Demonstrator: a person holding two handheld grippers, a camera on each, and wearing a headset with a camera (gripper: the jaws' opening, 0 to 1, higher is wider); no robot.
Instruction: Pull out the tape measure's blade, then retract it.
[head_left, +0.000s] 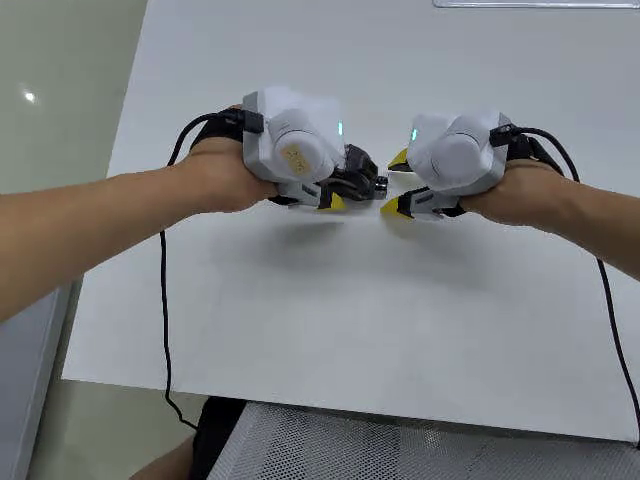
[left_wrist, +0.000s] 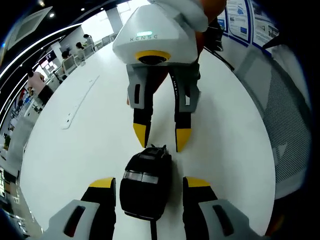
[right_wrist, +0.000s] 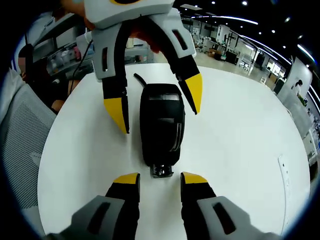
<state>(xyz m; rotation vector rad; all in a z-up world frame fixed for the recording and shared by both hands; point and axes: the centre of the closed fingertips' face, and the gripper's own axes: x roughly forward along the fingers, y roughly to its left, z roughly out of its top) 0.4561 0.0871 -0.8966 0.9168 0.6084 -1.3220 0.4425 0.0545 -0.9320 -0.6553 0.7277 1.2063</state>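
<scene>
1. The tape measure (right_wrist: 161, 125) sat between the two claws over the white counter (head_left: 350, 330). Its blade hook (right_wrist: 161, 171) pointed at the right claw and its strap (right_wrist: 140, 79) trailed the other way. The blade looked fully in, so the pull hadn't started.
2. Left claw (left_wrist: 150, 182): the jaws were apart and straddled the case. In the right gripper view, slivers of counter showed between the yellow tips and the case, so I saw no clamp.
3. Right claw (right_wrist: 160, 179): the jaws were apart and held nothing, with the tips just short of the hook.
4. The head view angle was too flat to tell whether the case rested on the counter or hung just above it.
5. Risk: if the right claw pulled before the left one clamped, the case would likely drag along and the blade wouldn't extend.
6. Risk: the hook was a small tab. A shallow or off-centre bite would probably slip, and the blade would snap back.
7. Risk: the case looked smooth and rounded. An off-centre squeeze could twist it or pop it out of the jaws.
8. Risk on retract: letting the hook go at full extension would whip the blade in and jerk the case. Better to walk it back.
</scene>
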